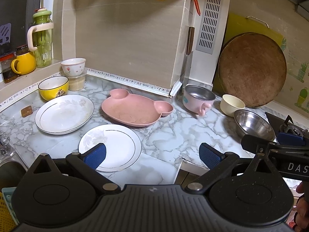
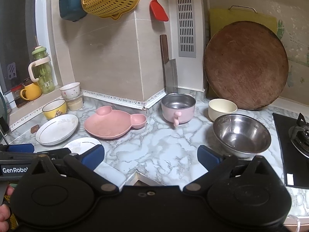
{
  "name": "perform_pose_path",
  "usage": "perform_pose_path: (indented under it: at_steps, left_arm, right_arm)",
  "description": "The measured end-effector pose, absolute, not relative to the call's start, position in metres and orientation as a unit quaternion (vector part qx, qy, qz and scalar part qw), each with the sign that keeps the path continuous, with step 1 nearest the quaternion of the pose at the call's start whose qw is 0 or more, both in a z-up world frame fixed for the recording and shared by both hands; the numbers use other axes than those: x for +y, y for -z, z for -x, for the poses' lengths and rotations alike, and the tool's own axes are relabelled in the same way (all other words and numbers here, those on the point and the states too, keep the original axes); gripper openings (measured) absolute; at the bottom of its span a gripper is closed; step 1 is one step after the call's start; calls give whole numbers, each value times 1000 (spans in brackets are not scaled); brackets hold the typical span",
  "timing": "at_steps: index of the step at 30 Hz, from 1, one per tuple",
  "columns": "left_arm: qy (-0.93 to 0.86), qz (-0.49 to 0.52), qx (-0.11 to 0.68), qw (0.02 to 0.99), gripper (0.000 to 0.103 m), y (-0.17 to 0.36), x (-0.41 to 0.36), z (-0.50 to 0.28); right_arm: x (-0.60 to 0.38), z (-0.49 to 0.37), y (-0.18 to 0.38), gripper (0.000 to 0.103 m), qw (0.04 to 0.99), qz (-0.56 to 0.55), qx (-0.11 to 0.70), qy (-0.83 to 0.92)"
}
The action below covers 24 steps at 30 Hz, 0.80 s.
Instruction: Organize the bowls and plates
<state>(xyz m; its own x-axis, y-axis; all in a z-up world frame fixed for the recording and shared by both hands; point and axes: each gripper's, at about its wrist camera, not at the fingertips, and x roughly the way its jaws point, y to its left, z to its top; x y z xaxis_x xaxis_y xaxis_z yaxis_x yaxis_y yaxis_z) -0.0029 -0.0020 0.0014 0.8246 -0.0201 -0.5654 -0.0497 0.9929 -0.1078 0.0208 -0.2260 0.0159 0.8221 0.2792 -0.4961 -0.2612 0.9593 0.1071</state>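
Observation:
On the marble counter lie a small white plate (image 1: 114, 147), a larger white plate (image 1: 64, 114) and a pink bear-shaped plate (image 1: 135, 109). A yellow bowl (image 1: 53, 88) and a flowered white bowl (image 1: 73, 67) stand at the back left. To the right are a pink steel-lined cup bowl (image 2: 178, 107), a cream bowl (image 2: 222, 109) and a steel bowl (image 2: 241, 135). My left gripper (image 1: 152, 154) is open, its left finger over the small plate's near rim. My right gripper (image 2: 150, 157) is open above bare counter, the steel bowl just beyond its right finger.
A round wooden board (image 2: 245, 65) leans on the right wall beside a cleaver (image 2: 169, 71). A gas hob (image 2: 293, 141) lies at the far right and a sink (image 1: 9, 166) at the near left. Jars, a yellow mug (image 1: 24, 63) and a green bottle (image 1: 41, 38) fill the sill.

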Motion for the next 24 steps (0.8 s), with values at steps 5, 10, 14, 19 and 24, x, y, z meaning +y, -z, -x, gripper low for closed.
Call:
perform_pose_path:
  at_steps: [5, 10, 14, 19, 24]
  left_arm:
    - [-13, 63, 293, 954, 103, -2, -1, 3]
    - [-9, 62, 292, 954, 103, -3, -1, 4]
    - [-7, 53, 287, 956, 103, -4, -4, 6]
    - [-10, 45, 279, 959, 103, -7, -5, 8]
    - [-11, 44, 277, 960, 103, -7, -5, 9]
  right_arm:
    - [-228, -21, -18, 103, 955, -16, 259, -141]
    - [-227, -21, -20, 103, 956, -13, 257, -141]
    - [-227, -20, -21, 103, 957, -15, 255, -140]
    - [-228, -20, -21, 103, 956, -19, 255, -141]
    - [-229, -19, -21, 103, 957, -23, 254, -141]
